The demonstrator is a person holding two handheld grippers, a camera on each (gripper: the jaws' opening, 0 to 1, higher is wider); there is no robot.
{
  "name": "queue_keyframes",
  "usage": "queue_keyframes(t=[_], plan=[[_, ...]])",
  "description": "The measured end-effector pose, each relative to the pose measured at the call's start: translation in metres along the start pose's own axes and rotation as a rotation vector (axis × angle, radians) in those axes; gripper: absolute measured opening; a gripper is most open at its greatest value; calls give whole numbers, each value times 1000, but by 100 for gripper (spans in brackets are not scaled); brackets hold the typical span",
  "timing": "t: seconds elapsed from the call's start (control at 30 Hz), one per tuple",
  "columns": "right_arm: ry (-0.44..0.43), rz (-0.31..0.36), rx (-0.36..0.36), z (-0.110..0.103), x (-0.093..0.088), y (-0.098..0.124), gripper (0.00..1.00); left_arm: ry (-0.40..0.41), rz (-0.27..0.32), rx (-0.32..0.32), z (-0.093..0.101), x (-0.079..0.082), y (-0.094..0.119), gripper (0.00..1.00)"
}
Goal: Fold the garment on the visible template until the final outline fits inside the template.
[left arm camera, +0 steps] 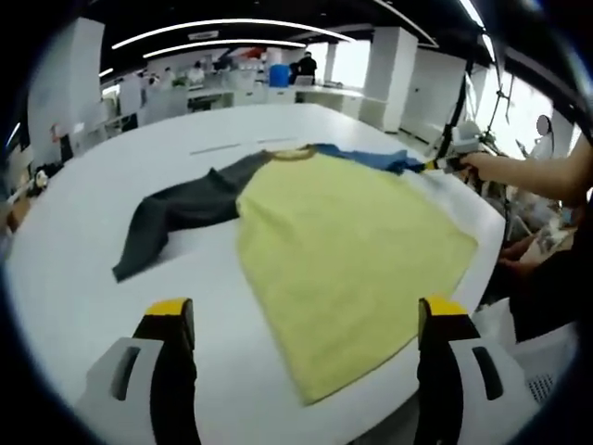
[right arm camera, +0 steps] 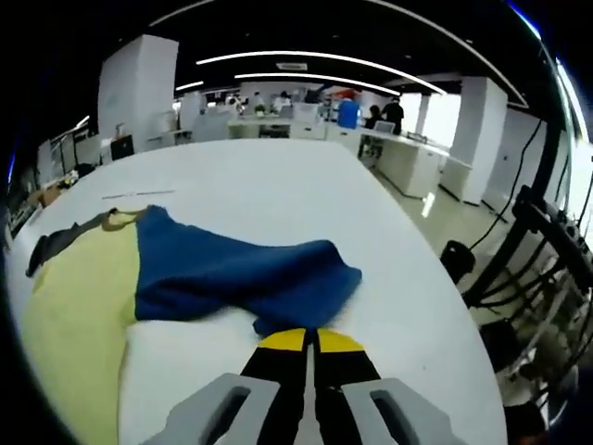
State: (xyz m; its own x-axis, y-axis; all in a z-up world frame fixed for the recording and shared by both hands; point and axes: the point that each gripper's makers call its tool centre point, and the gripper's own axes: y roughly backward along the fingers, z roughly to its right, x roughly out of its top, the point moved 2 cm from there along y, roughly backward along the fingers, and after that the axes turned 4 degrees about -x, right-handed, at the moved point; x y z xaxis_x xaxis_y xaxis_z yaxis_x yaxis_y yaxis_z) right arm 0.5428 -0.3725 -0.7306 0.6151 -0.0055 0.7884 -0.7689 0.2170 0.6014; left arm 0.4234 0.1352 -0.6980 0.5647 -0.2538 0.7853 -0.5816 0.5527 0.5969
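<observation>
Right claw [right arm camera: 310, 341] pinches blue sleeve [right arm camera: 243, 275] on table [right arm camera: 278, 199].

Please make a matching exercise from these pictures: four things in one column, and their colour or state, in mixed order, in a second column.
Things:
1. body of the shirt
2. right sleeve
3. left sleeve
4. left gripper

Descriptions:
A. dark grey, lying flat on the table
B. open, holding nothing
C. yellow
D. blue, pinched at its end by the right gripper

Pairs: 1-C, 2-D, 3-A, 4-B
</observation>
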Motion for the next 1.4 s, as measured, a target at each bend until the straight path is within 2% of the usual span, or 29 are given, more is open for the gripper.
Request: queue_keyframes(t=[0.1,0.47,0.63,0.7,0.77,0.93,1.2,1.4], plan=[[-10,-5,-18,8,-3,6,0,7,49,-8,2,8,1,98],[-69,-6,-65,33,-11,18,0,1,53,-5,0,7,4,98],[-79,-17,-88,46,-13,18,0,-36,91,-52,12,13,7,99],[-56,-16,-70,46,-12,15,0,-32,99,-65,13,14,6,99],[-42,-32,-59,46,-13,12,0,-36,98,-71,14,15,6,99],[-71,-50,-58,55,-11,7,0,-69,79,-71,14,15,6,99],[-90,-85,-52,62,-13,3,0,-69,68,-73,16,14,6,99],[-127,-61,-41,57,-7,8,0,-74,70,-72,16,15,6,99]])
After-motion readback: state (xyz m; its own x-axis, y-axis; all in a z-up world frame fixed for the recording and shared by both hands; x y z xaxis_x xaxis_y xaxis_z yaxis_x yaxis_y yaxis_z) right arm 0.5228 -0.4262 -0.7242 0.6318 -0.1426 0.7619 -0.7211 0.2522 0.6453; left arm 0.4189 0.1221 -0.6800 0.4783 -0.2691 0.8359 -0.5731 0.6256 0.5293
